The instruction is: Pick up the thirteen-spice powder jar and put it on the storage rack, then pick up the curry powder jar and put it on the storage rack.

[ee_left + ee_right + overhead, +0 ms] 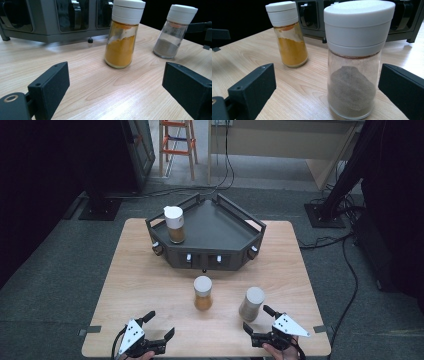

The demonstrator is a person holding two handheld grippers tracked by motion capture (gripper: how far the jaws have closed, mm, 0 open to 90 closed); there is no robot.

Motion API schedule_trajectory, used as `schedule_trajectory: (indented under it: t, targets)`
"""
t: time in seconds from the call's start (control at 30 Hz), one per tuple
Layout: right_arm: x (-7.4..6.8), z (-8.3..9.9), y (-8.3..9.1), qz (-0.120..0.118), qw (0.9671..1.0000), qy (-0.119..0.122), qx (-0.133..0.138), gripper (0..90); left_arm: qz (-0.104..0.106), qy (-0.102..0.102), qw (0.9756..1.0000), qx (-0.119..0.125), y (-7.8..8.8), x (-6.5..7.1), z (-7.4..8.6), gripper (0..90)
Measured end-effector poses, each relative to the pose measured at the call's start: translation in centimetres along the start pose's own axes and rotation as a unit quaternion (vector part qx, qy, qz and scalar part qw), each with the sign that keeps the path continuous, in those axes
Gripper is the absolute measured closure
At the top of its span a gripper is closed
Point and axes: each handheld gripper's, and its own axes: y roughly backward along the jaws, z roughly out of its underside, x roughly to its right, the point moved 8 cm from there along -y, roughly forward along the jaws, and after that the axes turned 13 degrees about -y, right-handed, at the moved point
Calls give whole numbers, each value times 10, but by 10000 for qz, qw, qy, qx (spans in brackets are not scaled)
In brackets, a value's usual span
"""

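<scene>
At the near left edge of the wooden table (150, 285), the left gripper (159, 325) rests with its jaws spread wide and nothing between them; the hand bearing it is cut off by the lower edge of the high view. In the left gripper view its own jaws stand well apart over bare wood, the yellow spice jar (123, 35) upright beyond them and untouched. Further back on the table sits the dark corner rack (210, 232), with a third jar (174, 224) standing upright at its left end; the rack's lower front compartments are too dark to read. The yellow spice jar stands just in front of the rack, near the table's middle. To its right, near but apart, stands the grey spice jar (251, 303). The right gripper (258, 318) sits just before that jar, jaws open; in the right gripper view the jar stands upright between the jaws, clear of both pads, its base partly cut off by the frame edge
</scene>
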Motion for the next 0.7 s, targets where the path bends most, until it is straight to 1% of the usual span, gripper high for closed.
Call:
schedule_trajectory:
  t: [0.17, 0.47, 0.53, 0.63, 0.7]
  targets:
    - [0, 0, 1, 7, 10000, -6, 27, 12, 30, 4, 10000, -35, -1, 0, 1, 73]
    - [-1, 0, 0, 0, 10000, 0, -6, 12, -41, 17, 10000, 26, 2, -2, 0, 73]
    - [-2, 0, 1, -1, 10000, 4, 7, 12, -50, 55, 10000, 40, 3, -3, 0, 73]
    - [-2, 0, 2, 6, 10000, -6, 29, 12, -44, 24, 10000, 40, 4, -2, 0, 73]
    - [-3, 0, 2, 6, 10000, 29, 26, 12, -36, 6, 10000, 43, 4, -2, 0, 73]
